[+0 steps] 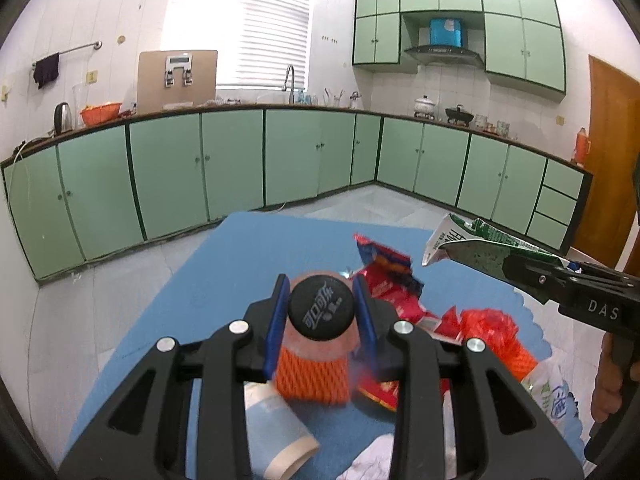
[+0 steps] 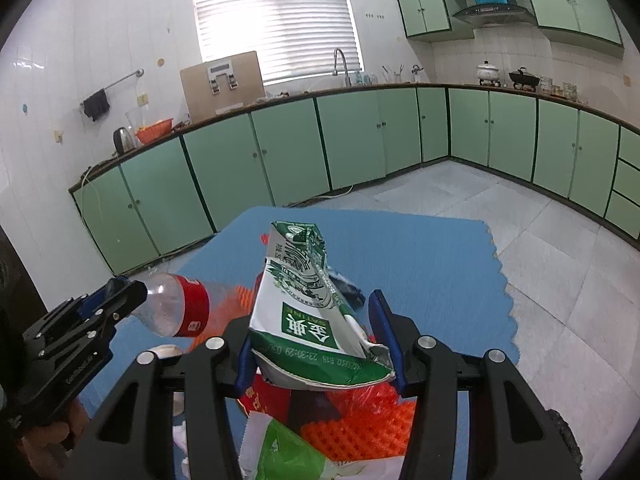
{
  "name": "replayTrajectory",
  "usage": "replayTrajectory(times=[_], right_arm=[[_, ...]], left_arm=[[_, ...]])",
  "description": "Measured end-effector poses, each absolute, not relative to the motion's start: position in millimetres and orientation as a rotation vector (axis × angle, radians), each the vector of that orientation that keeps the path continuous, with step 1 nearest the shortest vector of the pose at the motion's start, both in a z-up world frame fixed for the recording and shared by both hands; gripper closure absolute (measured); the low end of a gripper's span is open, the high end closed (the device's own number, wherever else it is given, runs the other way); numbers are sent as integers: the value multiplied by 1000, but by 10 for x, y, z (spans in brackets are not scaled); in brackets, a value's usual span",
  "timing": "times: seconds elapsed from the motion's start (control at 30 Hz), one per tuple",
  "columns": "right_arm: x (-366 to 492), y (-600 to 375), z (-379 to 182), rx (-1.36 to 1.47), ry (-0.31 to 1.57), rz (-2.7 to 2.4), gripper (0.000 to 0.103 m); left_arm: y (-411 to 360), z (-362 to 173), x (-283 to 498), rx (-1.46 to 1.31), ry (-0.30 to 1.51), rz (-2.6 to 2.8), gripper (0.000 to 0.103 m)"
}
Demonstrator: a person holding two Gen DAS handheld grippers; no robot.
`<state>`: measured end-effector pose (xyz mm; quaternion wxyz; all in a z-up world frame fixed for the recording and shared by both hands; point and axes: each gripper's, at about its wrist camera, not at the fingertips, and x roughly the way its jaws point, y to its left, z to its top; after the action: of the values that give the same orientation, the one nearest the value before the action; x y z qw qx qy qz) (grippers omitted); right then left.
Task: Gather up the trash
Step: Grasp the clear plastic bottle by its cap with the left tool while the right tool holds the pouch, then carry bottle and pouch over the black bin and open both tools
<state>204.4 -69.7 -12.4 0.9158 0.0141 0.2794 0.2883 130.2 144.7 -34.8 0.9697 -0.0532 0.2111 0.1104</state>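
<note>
Both tools are loaded. The left gripper (image 1: 320,314) is clamped on the neck of a plastic bottle (image 2: 172,308), black cap toward the camera, body clear of the blue mat (image 1: 192,300). The right gripper (image 2: 320,344) pinches the crushed base of a green milk carton (image 2: 308,300), raised above the mat's middle.

Risk: the bottle is held at its narrow end only — it could swing or slip. The flattened carton may fold out of the pads.

More litter remains near the mat's near edge: orange foam netting (image 1: 312,376), a red wrapper (image 1: 394,284), a paper cup (image 1: 276,436). The mat lies on a tiled kitchen floor, green cabinets (image 1: 232,160) behind.
</note>
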Motion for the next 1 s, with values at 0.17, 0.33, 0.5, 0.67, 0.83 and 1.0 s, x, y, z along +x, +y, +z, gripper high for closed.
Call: replayTrajectory(times=[0.17, 0.33, 0.5, 0.67, 0.83, 1.0], right_arm=[[2045, -767, 56, 40, 538, 586, 53], [2047, -904, 203, 68, 521, 583, 53], [1971, -1254, 382, 109, 493, 547, 53], [1803, -1666, 529, 89, 470, 436, 53], [1615, -2136, 518, 89, 474, 311, 53], [1406, -2646, 431, 109, 493, 180, 53]], left_arm=[[1407, -159, 1324, -114, 385, 204, 72], [1314, 59, 1309, -113, 344, 174, 72], [1051, 302, 1288, -102, 291, 99, 72], [603, 445, 1363, -88, 262, -12, 72], [36, 417, 1467, -96, 273, -147, 72], [-573, 268, 1549, -104, 306, -282, 72]])
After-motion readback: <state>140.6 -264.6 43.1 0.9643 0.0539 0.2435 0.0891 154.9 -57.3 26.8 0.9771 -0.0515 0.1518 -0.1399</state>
